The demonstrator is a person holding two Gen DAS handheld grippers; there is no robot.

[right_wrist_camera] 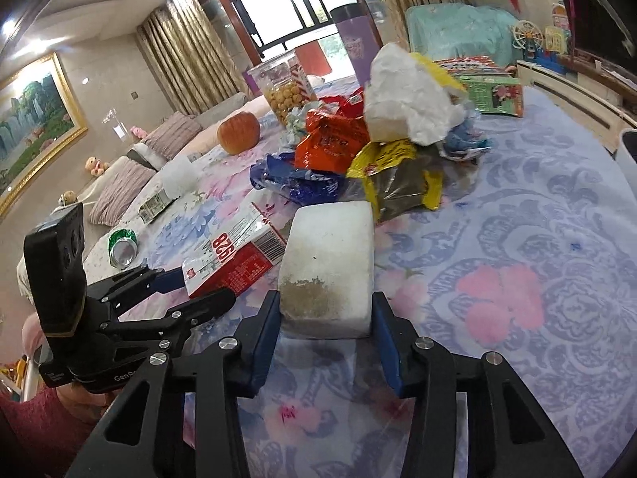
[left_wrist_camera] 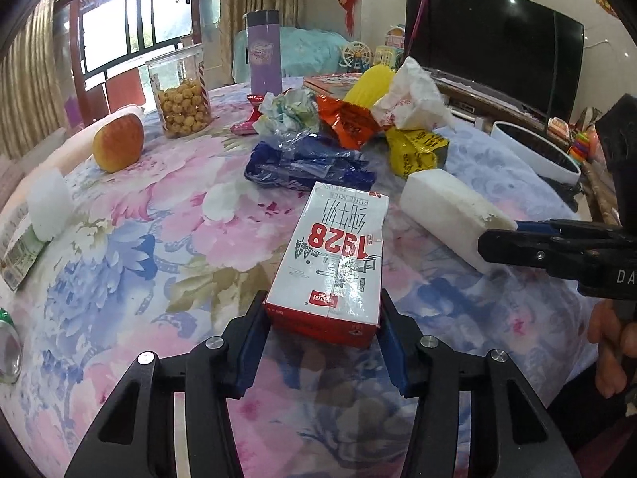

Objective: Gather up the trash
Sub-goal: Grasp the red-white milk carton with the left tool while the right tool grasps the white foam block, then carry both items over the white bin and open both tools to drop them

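Gripping: left tool [left_wrist_camera: 324,318] clamped on milk carton [left_wrist_camera: 338,255], right tool [right_wrist_camera: 324,316] clamped on foam block [right_wrist_camera: 330,263]; can [right_wrist_camera: 123,247] only in right view.

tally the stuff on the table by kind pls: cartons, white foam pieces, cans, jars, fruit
cartons: 2 (milk carton, green carton)
white foam pieces: 2 (foam block, foam chunk)
cans: 1 (crushed can)
jars: 1 (snack jar)
fruit: 1 (round orange fruit)
total: 7
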